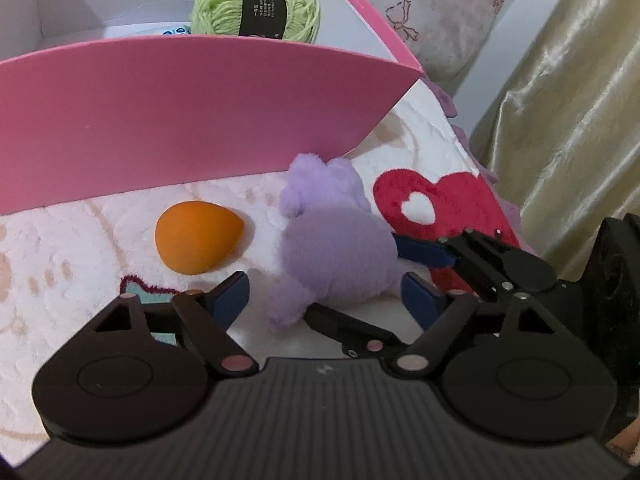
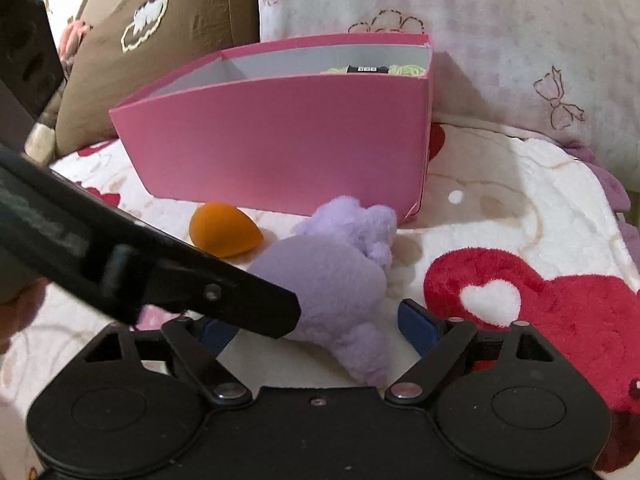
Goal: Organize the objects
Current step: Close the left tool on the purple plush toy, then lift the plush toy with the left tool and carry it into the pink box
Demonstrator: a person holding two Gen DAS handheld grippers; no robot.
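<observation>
The purple plush toy [image 1: 336, 248] lies on a fluffy white blanket [image 1: 80, 280] with red hearts, straight ahead of both grippers and between each one's fingers. Its long axis runs roughly away from the grippers, the small lumpy end toward the pink box [image 1: 180, 120] and a stubby limb trailing back toward the gripper bases.

In the left wrist view, the left gripper [image 1: 326, 300] straddles the plush's near end, its blue pads standing a little off either flank, so it is parted and holds nothing. The right gripper [image 1: 360, 280] reaches in from the right side of that view, one blue pad close against the plush's right side and its other finger lying under the near end.

From the right wrist view, the right gripper [image 2: 316, 324] likewise stands parted around the plush; the right pad is clear of the fur, while the left pad is hidden behind the left gripper's finger, which crosses in front. No squeeze shows there.

Both are about equally near, crowding the same toy. The orange makeup sponge [image 1: 198, 238] sits just left of the plush. The box stands directly beyond, with green yarn [image 1: 256, 10] already inside, so the carry would likely go forward and up over its near wall.
</observation>
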